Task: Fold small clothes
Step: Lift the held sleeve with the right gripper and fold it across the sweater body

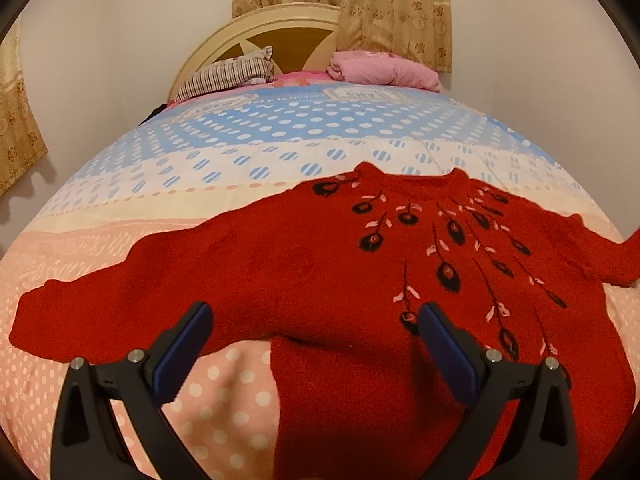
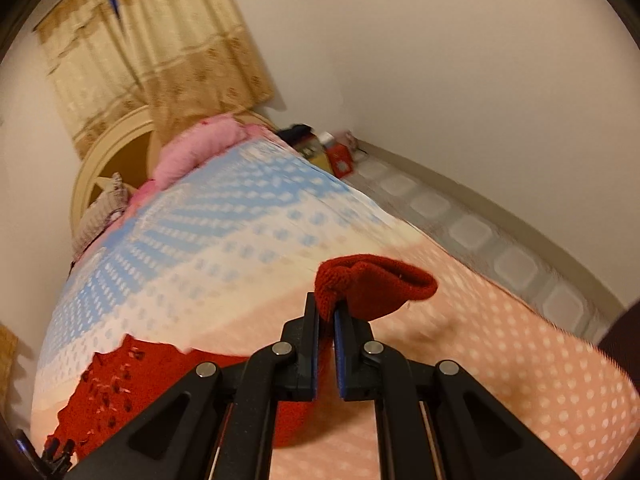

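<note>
A red knitted sweater (image 1: 304, 264) with black and pink flower embroidery lies spread face up on the bed, neck towards the headboard, left sleeve stretched out to the left. My left gripper (image 1: 316, 316) is open and empty, hovering just above the sweater's lower left body near the armpit. My right gripper (image 2: 327, 304) is shut on the cuff of the sweater's right sleeve (image 2: 376, 284) and holds it lifted above the bed. The sweater's body shows at the lower left of the right wrist view (image 2: 116, 392).
The bed (image 1: 280, 136) has a blue, cream and pink dotted quilt. A striped pillow (image 1: 228, 74) and a pink folded blanket (image 1: 384, 68) lie by the headboard. Curtains (image 1: 380, 4) hang behind. Small items (image 2: 332, 152) and tiled floor (image 2: 472, 232) lie to the bed's right.
</note>
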The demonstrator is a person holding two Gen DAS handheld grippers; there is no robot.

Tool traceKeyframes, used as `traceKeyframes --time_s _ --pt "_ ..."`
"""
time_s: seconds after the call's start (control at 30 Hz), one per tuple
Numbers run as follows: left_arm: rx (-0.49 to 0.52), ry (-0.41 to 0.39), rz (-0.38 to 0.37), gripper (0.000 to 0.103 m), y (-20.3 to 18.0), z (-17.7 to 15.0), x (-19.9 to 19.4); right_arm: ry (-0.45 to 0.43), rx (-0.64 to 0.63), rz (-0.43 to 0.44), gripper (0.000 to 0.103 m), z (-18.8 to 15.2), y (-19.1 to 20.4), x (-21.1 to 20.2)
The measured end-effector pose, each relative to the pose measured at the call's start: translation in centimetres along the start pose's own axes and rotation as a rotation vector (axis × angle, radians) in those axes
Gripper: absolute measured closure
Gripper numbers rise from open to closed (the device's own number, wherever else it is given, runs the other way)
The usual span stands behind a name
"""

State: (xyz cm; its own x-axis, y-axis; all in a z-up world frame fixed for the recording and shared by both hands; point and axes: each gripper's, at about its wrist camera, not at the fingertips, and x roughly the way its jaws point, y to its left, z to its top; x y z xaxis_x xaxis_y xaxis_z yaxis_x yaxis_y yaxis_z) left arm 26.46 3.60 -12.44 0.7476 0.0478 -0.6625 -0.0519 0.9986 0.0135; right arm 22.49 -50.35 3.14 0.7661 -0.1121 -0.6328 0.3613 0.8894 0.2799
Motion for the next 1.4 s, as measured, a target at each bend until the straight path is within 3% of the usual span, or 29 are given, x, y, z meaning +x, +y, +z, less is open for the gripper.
traceKeyframes --time_s 0.27,0.7,1.1,1.4 --pt "-0.051 0.001 -0.036 0.0 1.7 -0.4 -0.5 -0.049 -0.165 0.1 0.097 2.1 10.4 -1.6" --pt "-0.114 0.01 -0.055 0.0 4.2 -1.6 -0.3 -0.069 -0.35 0.3 0.097 0.8 24.9 -3.8" --pt "-0.159 0.018 -0.059 0.0 6.4 -2.5 0.1 -0.047 -0.462 0.473 0.097 -3.3 36.6 -4.1" --pt "-0.176 0.029 -0.043 0.0 7.8 -3.1 0.2 0.025 -0.548 0.565 0.097 -9.5 43.6 -1.7"
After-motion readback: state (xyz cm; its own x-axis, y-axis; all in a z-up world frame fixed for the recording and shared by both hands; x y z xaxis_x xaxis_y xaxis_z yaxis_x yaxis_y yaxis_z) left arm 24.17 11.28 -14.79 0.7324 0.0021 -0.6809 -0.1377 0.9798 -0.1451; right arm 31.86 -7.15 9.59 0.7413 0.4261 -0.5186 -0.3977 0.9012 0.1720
